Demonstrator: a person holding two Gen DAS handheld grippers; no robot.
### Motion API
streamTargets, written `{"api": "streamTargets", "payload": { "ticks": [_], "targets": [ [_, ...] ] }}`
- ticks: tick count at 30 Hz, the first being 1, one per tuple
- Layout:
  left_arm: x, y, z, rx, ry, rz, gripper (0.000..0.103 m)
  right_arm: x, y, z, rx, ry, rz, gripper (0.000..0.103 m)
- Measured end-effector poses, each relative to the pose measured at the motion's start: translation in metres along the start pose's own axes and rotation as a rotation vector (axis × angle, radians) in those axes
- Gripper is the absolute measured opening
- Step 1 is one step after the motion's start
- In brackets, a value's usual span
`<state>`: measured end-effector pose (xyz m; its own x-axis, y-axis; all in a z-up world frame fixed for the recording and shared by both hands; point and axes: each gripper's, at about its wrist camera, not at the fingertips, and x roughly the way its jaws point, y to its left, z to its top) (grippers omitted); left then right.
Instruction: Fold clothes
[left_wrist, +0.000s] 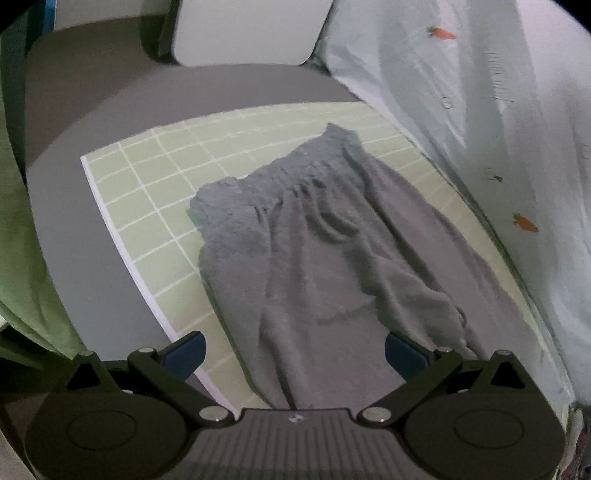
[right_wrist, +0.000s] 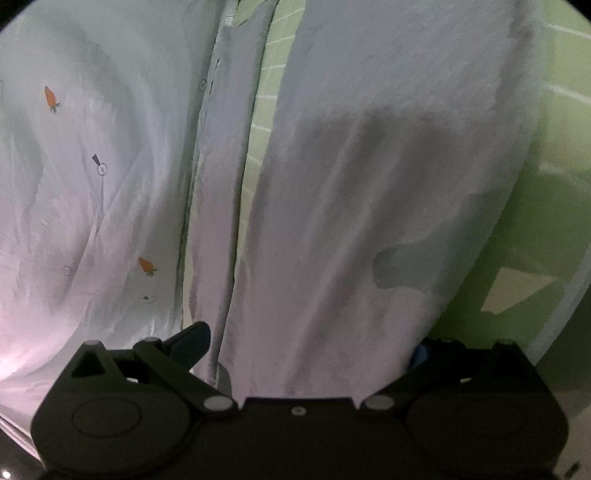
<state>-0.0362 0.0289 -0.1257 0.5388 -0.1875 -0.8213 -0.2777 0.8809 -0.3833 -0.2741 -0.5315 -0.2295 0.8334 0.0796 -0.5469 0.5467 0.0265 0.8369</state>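
— Left wrist view first: what's the surface?

— A grey worktop (left_wrist: 92, 155) with a pale green gridded mat (left_wrist: 155, 192) laid on it. A white rounded block (left_wrist: 243, 29) sits at the far edge, and a green cloth (left_wrist: 26, 258) hangs at the left border.

— Anything hard to read there?

— The frame is slightly blurred. The near end of the grey trousers (left_wrist: 314, 258) runs under the camera housing, so their hem is cut off. On the right, the pale blue shirt (left_wrist: 498, 147) with small carrot prints spills out of frame.

— And the left claw (left_wrist: 293, 352)?

— Spread wide, blue pads on either side of the trousers' near end, with nothing pinched. The trousers lie on the mat, waistband at the far end, stretching straight ahead from the claw.

— Now the right wrist view.

— The same green mat (right_wrist: 554, 147) shows at the right and through a gap in the shirt (right_wrist: 351, 184), which fills nearly the whole picture.

— What's obscured?

— The right-hand pad is almost buried behind fabric; only a sliver of blue shows.

— The right claw (right_wrist: 306, 347)?

— Splayed wide, with the shirt's front panel running between the pads. I cannot tell whether it touches them.
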Motion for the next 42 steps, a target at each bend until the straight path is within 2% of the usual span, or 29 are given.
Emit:
{"api": "streamTargets", "payload": {
  "ticks": [10,16,23,29,34,37,40,42],
  "targets": [
    [0.056,0.017,0.049,0.033,0.101,0.018,0.102,0.01,0.008,-0.036,0.005,-0.131,-0.02,0.103],
    [0.085,0.016,0.065,0.069,0.167,0.032,0.102,0.011,0.01,-0.05,0.049,-0.219,-0.027,0.103],
    [0.099,0.015,0.074,0.082,0.182,0.042,0.103,0.009,0.003,-0.046,0.146,-0.265,0.002,0.103],
    [0.098,0.016,0.074,0.05,0.159,0.055,0.101,-0.005,-0.006,-0.022,0.176,-0.337,0.011,0.103],
    [0.088,0.02,0.068,0.019,0.123,0.081,0.09,-0.027,-0.018,0.011,0.184,-0.426,0.023,0.103],
    [0.083,0.021,0.062,0.007,0.096,0.105,0.081,-0.043,-0.029,0.034,0.194,-0.482,0.032,0.103],
    [0.08,0.022,0.056,-0.004,0.068,0.129,0.069,-0.06,-0.039,0.059,0.201,-0.541,0.032,0.103],
    [0.079,0.023,0.055,-0.01,0.052,0.148,0.052,-0.069,-0.045,0.076,0.21,-0.572,0.03,0.103]
  ]
}}
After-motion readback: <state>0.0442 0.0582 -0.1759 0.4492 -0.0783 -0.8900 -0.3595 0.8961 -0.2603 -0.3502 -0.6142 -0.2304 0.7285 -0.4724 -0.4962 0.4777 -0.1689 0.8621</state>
